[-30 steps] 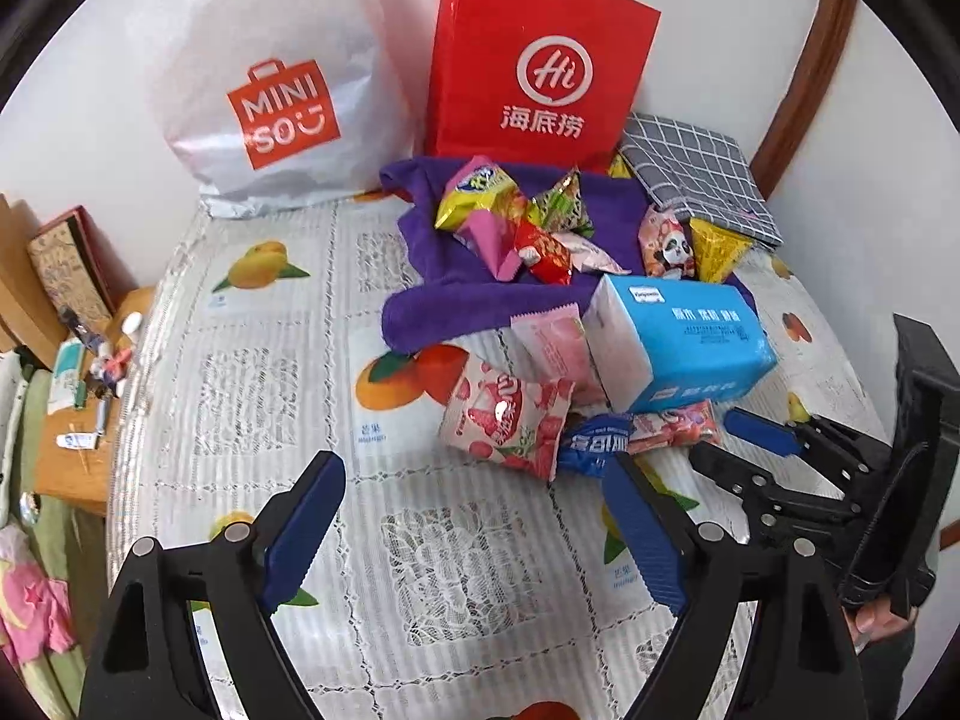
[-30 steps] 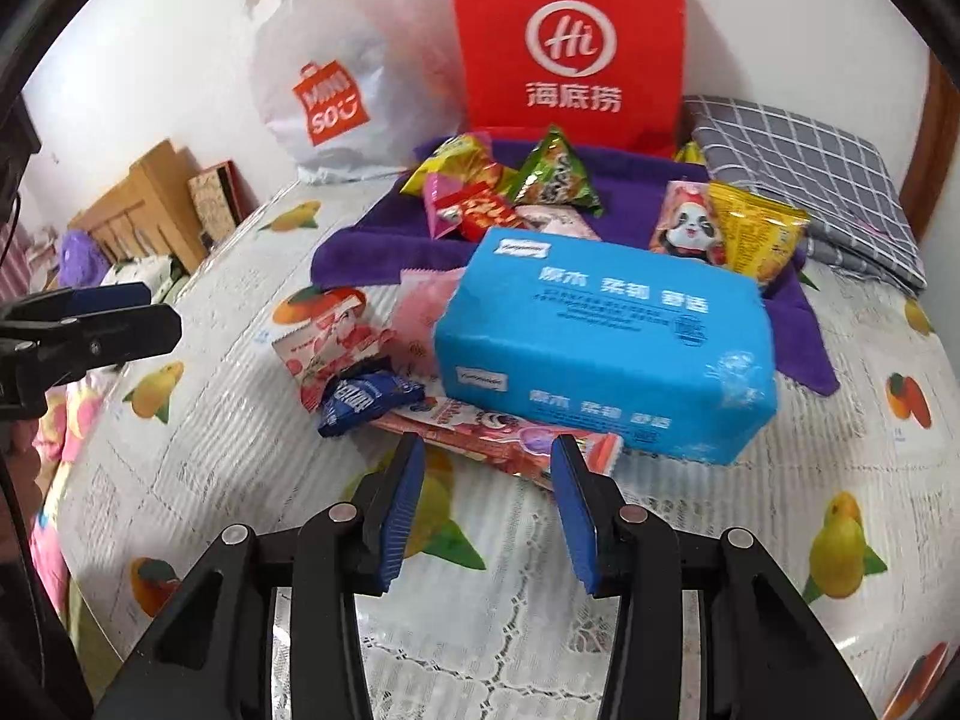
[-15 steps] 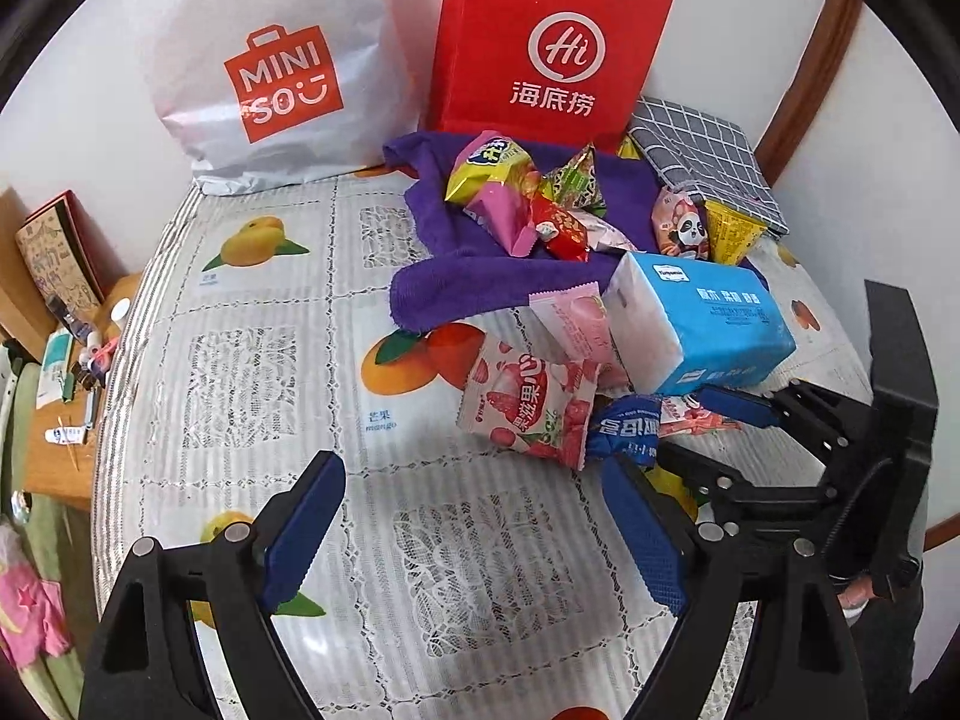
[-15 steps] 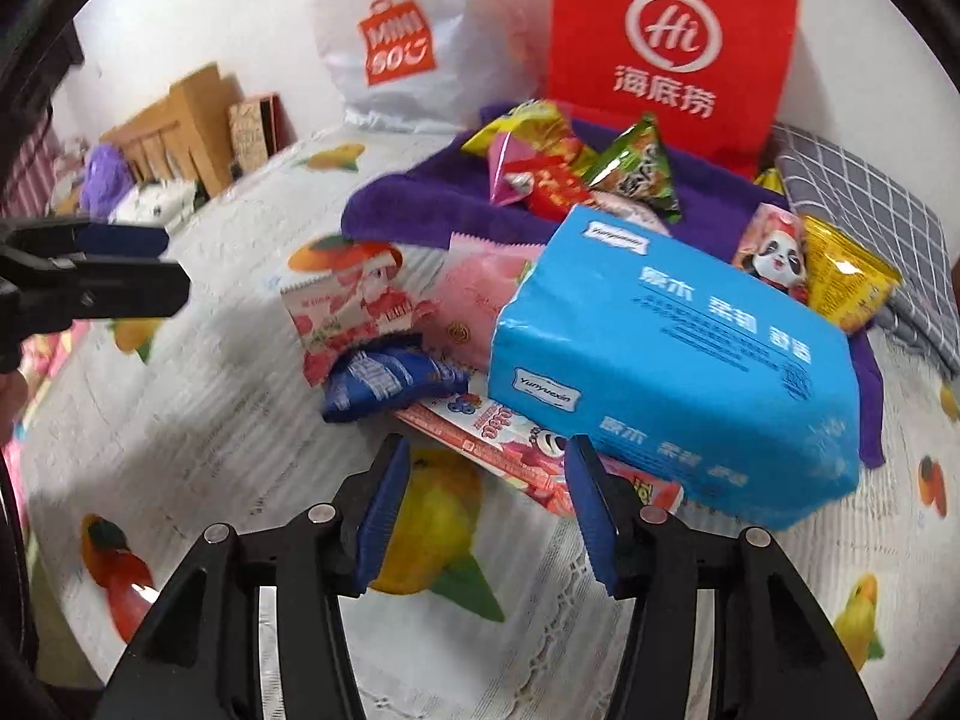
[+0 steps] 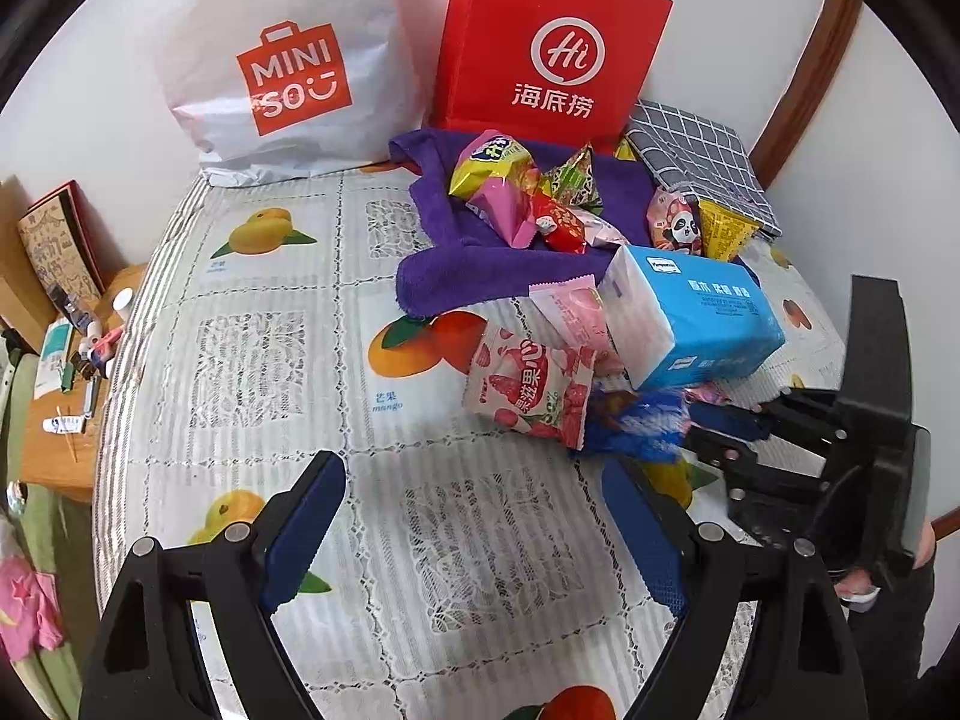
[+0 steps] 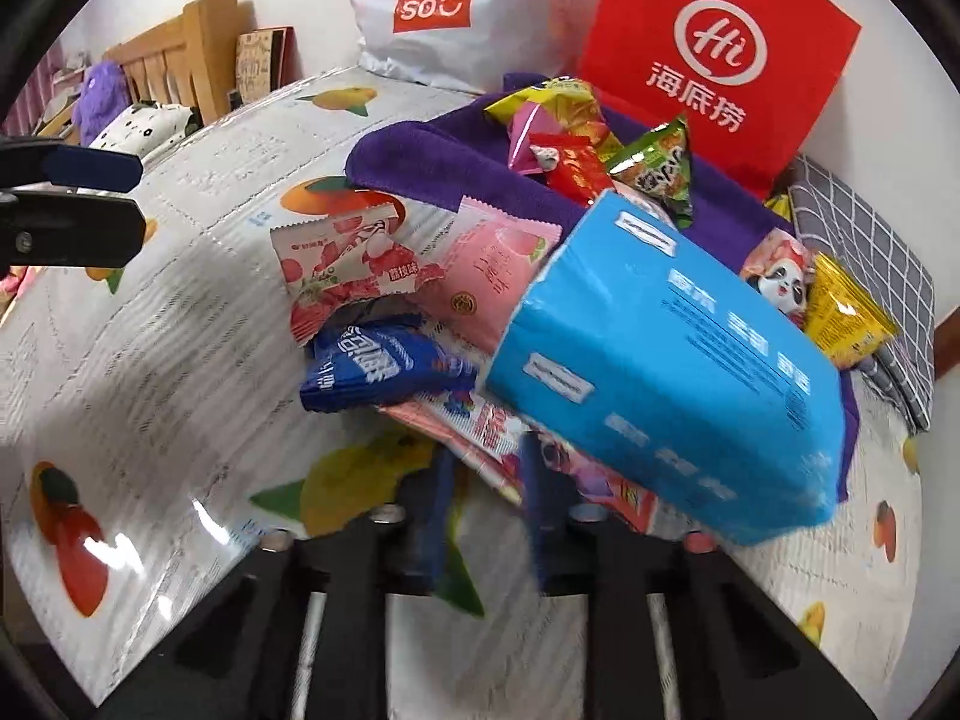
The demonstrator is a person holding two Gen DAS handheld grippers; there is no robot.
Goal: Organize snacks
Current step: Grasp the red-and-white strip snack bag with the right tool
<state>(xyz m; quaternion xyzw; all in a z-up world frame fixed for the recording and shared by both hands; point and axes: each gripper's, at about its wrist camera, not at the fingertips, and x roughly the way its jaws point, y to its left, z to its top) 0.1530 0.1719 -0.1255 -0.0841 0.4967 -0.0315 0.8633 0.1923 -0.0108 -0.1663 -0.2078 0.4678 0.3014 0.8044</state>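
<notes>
Several snack packets lie on a purple towel and on the fruit-print tablecloth. A blue tissue pack rests on a flat red-pink packet. A dark blue packet, a strawberry packet and a pink packet lie beside it. My right gripper is open, its blurred fingers at the edge of the flat red-pink packet; it also shows in the left wrist view. My left gripper is wide open and empty above the cloth.
A white MINISO bag and a red paper bag stand against the back wall. A grey checked cloth lies at the back right. A wooden side table with small items is off the left edge.
My right gripper has moved forward to the flat packet under the tissue pack, and its fingers have come closer together. My left gripper has stayed open and shifted slightly.
</notes>
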